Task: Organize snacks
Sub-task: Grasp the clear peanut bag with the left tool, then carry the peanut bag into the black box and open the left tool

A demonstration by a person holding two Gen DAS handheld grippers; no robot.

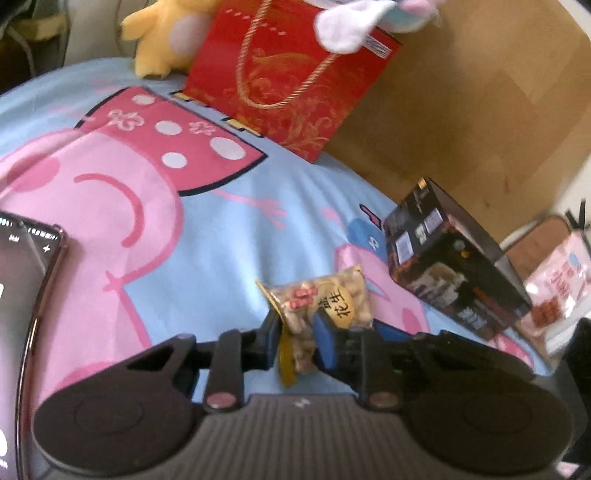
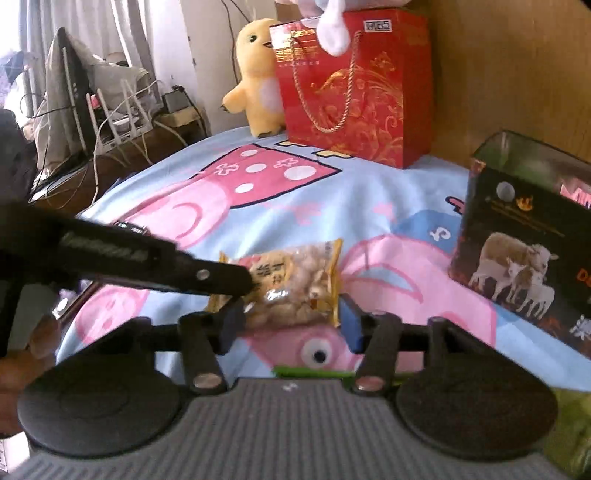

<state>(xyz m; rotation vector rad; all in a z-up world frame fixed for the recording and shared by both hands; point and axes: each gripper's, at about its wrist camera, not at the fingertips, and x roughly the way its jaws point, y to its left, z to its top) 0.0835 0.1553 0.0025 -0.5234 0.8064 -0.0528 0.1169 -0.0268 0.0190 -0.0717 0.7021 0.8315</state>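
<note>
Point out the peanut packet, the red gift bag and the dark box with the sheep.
peanut packet point(image 1: 325, 299): left wrist view, clear front.
red gift bag point(image 2: 354, 92): right wrist view, front face.
dark box point(image 2: 517, 240): right wrist view, sheep side.

bed sheet point(image 2: 369, 192): pale blue, printed with pink cartoon pigs | wooden panel point(image 2: 509, 74): seen standing right of the sheet | curtains point(image 2: 110, 29): daylight was let through, beyond the sheet's left edge | cluttered desk point(image 2: 110, 147): cables seen, left of the sheet

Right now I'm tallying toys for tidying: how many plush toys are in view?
2: a yellow plush standing left of the red gift bag, and a white-and-pink plush on top of that bag. Others may be hidden.
</note>
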